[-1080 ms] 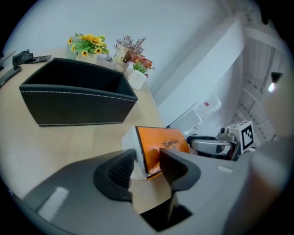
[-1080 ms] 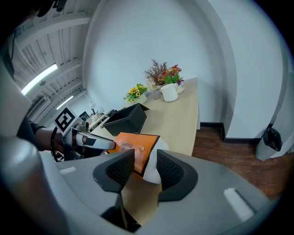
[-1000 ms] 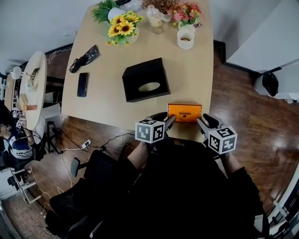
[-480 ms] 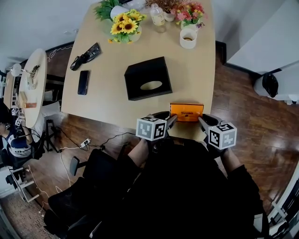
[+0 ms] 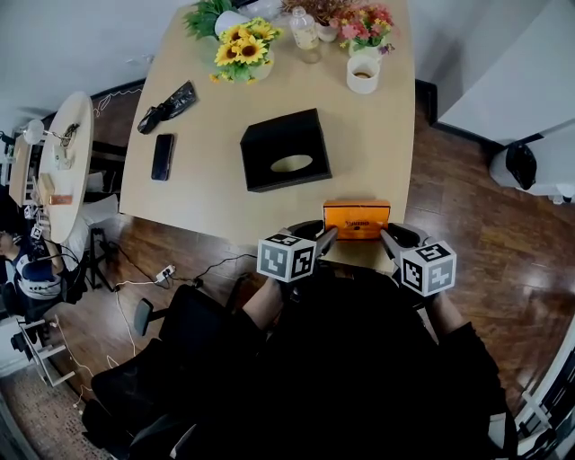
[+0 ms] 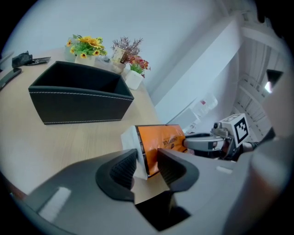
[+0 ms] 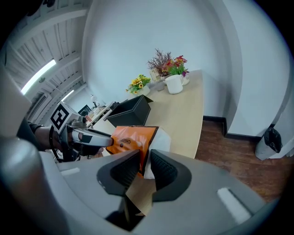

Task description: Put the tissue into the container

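An orange tissue pack [image 5: 356, 219] with white ends sits at the table's near edge, between my two grippers. My left gripper [image 5: 326, 236] has the pack's left end [image 6: 161, 142] between its pads, which touch it on both sides as the jaws keep closing. At the other end, my right gripper [image 5: 387, 239] is also closing, pads pressed on the pack's right edge [image 7: 131, 137]. The black container [image 5: 285, 151], a box with an oval opening on top, stands apart at mid-table, beyond the pack; it also shows as the container [image 6: 78, 101] and the container [image 7: 131, 110].
At the table's far end stand a sunflower vase [image 5: 241, 54], a bottle [image 5: 305, 36], pink flowers [image 5: 364, 22] and a white mug [image 5: 362, 72]. A phone [image 5: 162, 157] and a dark bundle [image 5: 163, 108] lie at the left. A round side table [image 5: 63, 171] is further left.
Both grippers' jaws have drawn in on the ends of the tissue pack. The pack stays at the table's near edge; the view has shifted slightly.
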`<state>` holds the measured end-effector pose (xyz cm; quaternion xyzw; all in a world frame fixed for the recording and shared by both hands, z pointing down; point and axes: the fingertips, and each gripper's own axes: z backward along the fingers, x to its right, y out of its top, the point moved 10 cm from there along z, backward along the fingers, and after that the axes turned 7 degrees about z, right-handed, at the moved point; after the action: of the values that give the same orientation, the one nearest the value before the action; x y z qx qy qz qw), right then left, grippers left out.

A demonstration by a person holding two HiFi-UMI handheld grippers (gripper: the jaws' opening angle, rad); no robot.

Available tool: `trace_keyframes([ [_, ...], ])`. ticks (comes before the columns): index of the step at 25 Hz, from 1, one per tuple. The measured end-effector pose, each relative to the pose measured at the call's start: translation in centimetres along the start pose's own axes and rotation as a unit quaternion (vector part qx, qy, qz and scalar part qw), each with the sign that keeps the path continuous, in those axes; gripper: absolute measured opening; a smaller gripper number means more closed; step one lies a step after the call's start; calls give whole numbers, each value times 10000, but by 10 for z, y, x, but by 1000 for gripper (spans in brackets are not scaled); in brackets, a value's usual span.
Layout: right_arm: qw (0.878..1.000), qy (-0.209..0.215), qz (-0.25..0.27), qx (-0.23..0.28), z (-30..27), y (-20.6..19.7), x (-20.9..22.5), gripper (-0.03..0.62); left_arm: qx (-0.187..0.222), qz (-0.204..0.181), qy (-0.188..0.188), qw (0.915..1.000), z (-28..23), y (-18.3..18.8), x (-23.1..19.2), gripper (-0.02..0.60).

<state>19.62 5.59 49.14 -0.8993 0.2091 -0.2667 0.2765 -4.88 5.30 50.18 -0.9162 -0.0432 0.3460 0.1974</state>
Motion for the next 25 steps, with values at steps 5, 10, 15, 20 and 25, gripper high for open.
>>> trace_keyframes([
  [5,9998,62,107,154,8,5,3,78,227,-128,91,9996,7,2,14,126],
  [10,9987,191,315,350,21,17,5,78,469,-178,138,9986,17,7,28,126],
  [15,9947,391,731,616,37,36,2,77,825,-364,277,9955,35,14,48,126],
  [20,9883,652,1076,859,52,56,-3,75,1215,-427,511,9904,55,16,67,126],
  [25,9832,909,1272,946,55,76,-9,74,1483,-287,748,9857,73,19,77,126],
])
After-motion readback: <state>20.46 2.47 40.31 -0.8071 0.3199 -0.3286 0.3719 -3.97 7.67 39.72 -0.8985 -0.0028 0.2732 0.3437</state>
